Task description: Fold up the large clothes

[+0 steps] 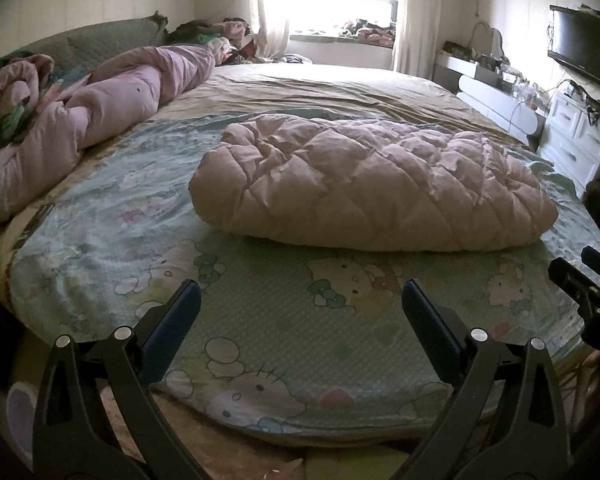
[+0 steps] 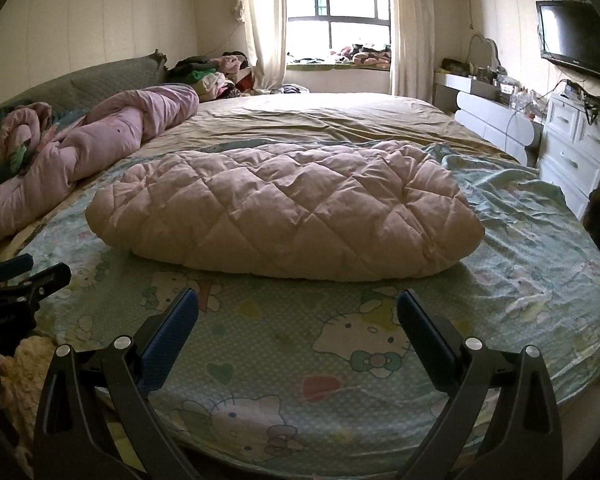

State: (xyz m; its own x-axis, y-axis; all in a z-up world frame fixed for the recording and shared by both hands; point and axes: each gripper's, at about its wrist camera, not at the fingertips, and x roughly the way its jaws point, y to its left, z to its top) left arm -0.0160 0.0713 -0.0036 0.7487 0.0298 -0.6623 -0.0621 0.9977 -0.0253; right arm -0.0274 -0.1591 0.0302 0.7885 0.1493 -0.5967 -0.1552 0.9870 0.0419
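Note:
A pale pink quilted padded garment (image 1: 372, 184) (image 2: 288, 208) lies folded into a thick oblong bundle on the green cartoon-print sheet (image 1: 268, 320) (image 2: 284, 344) of the bed. My left gripper (image 1: 300, 292) hovers open over the sheet near the bed's front edge, a short way in front of the bundle, with nothing between its fingers. My right gripper (image 2: 298, 300) is open too, equally short of the bundle and holding nothing. The right gripper's black frame shows at the right edge of the left wrist view, and the left gripper's frame at the left edge of the right wrist view.
A rolled pink duvet (image 1: 100, 120) (image 2: 100, 136) lies along the bed's left side beside a grey headboard (image 2: 112, 76). Heaped clothes (image 2: 212, 72) sit by the curtained window (image 2: 340, 12). White drawers (image 2: 576, 148), a dressing table (image 2: 476, 88) and a wall television (image 2: 576, 40) stand right of the bed.

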